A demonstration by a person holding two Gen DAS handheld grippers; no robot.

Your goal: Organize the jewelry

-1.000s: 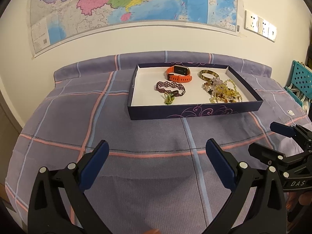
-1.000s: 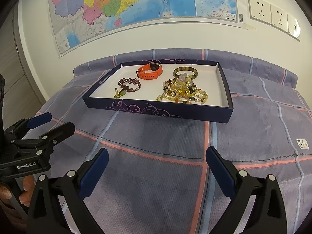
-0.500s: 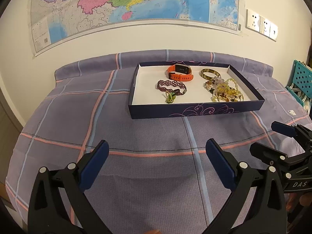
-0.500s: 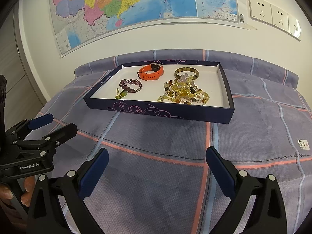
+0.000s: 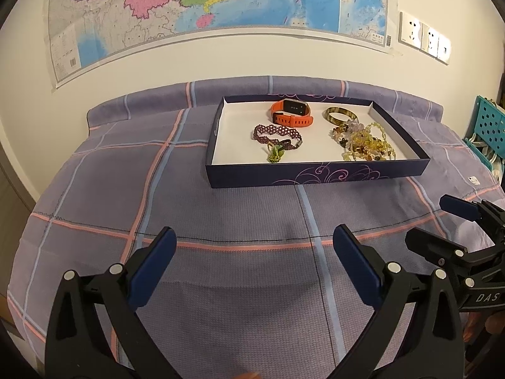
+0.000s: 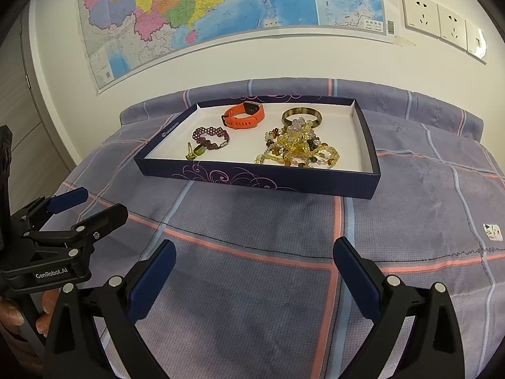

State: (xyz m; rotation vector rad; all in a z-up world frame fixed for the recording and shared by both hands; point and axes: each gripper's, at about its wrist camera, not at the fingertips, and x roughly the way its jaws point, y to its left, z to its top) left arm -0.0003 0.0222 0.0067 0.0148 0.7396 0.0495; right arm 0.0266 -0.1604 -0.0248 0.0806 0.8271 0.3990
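Observation:
A dark blue tray (image 5: 315,175) (image 6: 258,178) with a white floor lies on the purple checked bedspread. Inside it are an orange watch band (image 5: 292,113) (image 6: 244,115), a maroon beaded bracelet (image 5: 276,135) (image 6: 210,137) with a green pendant (image 5: 275,153), a brown bangle (image 5: 340,115) (image 6: 301,116) and a heap of yellow bead strands (image 5: 363,143) (image 6: 298,150). My left gripper (image 5: 252,251) (image 6: 90,203) hovers open over the bedspread, well short of the tray. To its right my right gripper (image 6: 254,263) (image 5: 440,218) is open too, and both hold nothing.
A wall with a large map (image 5: 205,9) and white sockets (image 6: 442,20) stands behind the bed. A teal perforated basket (image 5: 489,126) sits off the bed's right side. A small white tag (image 6: 493,232) lies on the bedspread at right. Bare bedspread (image 5: 246,214) lies between grippers and tray.
Both views have shifted slightly, the tray sitting a little lower and nearer in frame. Both grippers stay open and nothing in the tray has moved.

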